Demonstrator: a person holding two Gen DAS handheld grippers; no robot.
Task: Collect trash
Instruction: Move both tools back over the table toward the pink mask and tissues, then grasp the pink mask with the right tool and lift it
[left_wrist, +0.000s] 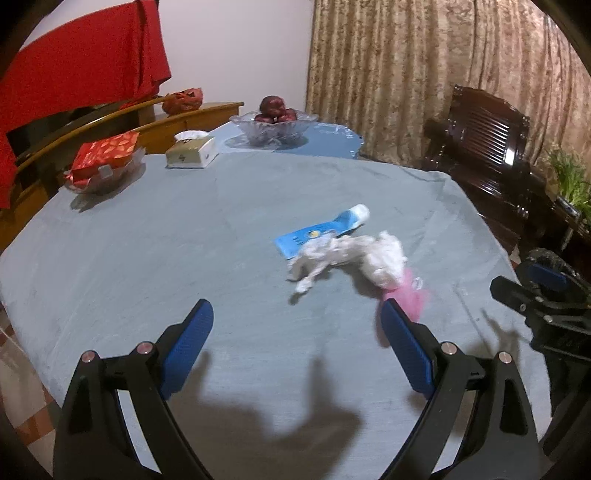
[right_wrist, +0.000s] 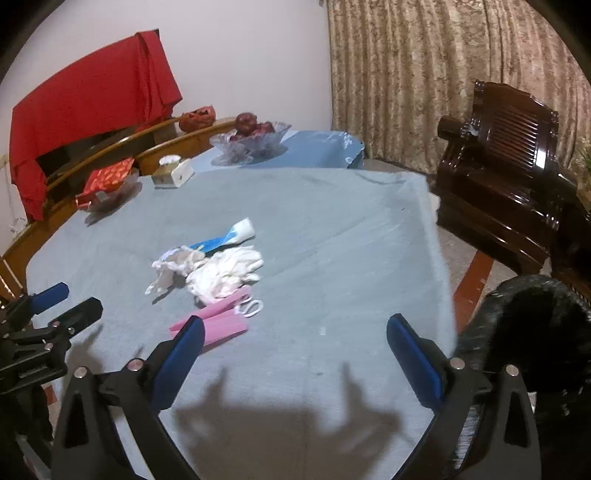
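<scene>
Trash lies in a loose heap near the middle of the grey-blue cloth-covered table (right_wrist: 332, 229): a blue-and-white squeezed tube with a white cap (right_wrist: 231, 236), crumpled white tissue wads (right_wrist: 221, 271) just below it and overlapping its flat end, and a folded pink face mask with white ear loops (right_wrist: 225, 319) touching the lower edge of the tissue.

In the left wrist view the left gripper (left_wrist: 297, 317) fills the lower frame, its blue-padded fingers spread wide with nothing between them; the heap sits above and right of its centre, the pink mask partly hidden behind the right-hand finger. In the right wrist view the right gripper (right_wrist: 295, 330) is likewise spread wide and empty at the bottom, its left-hand finger overlapping the mask's lower end; I cannot tell whether they touch.

Along the upper left of both frames stand a clear glass bowl of dark red fruit (right_wrist: 251, 142), a beige tissue box (right_wrist: 171, 171) and a red patterned packet in a clear dish (right_wrist: 107, 184). A dark wooden armchair (right_wrist: 509, 166) occupies the right side.
</scene>
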